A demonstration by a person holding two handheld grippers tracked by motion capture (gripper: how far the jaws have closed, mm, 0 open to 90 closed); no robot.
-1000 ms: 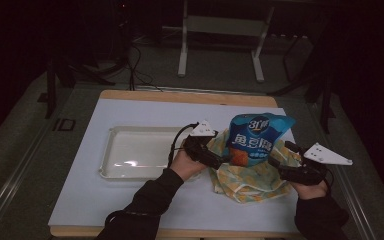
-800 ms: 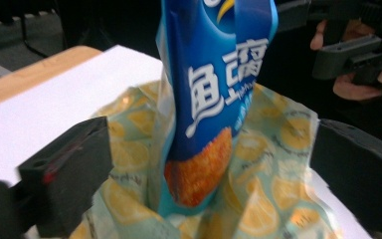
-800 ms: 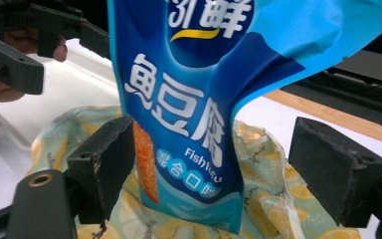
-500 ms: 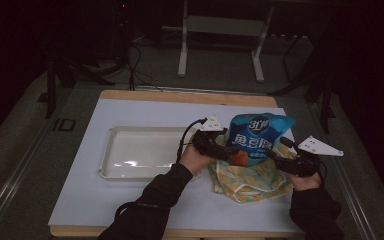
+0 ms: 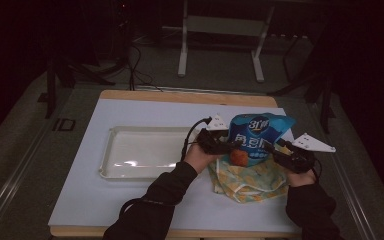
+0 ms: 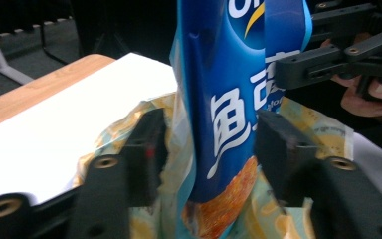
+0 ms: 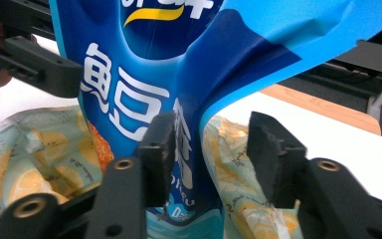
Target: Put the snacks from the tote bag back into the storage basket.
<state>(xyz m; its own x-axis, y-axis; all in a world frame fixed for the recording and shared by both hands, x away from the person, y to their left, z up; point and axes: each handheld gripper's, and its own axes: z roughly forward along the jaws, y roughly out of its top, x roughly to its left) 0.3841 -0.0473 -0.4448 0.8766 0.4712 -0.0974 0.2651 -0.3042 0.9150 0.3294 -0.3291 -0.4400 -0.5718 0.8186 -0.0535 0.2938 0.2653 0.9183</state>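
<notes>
The glossy blue snack bag [image 5: 254, 140] stands upright over the yellow patterned pouch [image 5: 250, 181] on the counter's right side, long axis vertical. Left gripper [image 6: 206, 144] and right gripper [image 7: 211, 149] flank it, both spread, bag sitting between their jaws.

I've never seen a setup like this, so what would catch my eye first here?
Probably the bright blue snack bag, standing upright right of the table's centre, with the left gripper and the right gripper open on either side of it. Beneath it lies a yellow-patterned bag, and a white tray sits left.
</notes>
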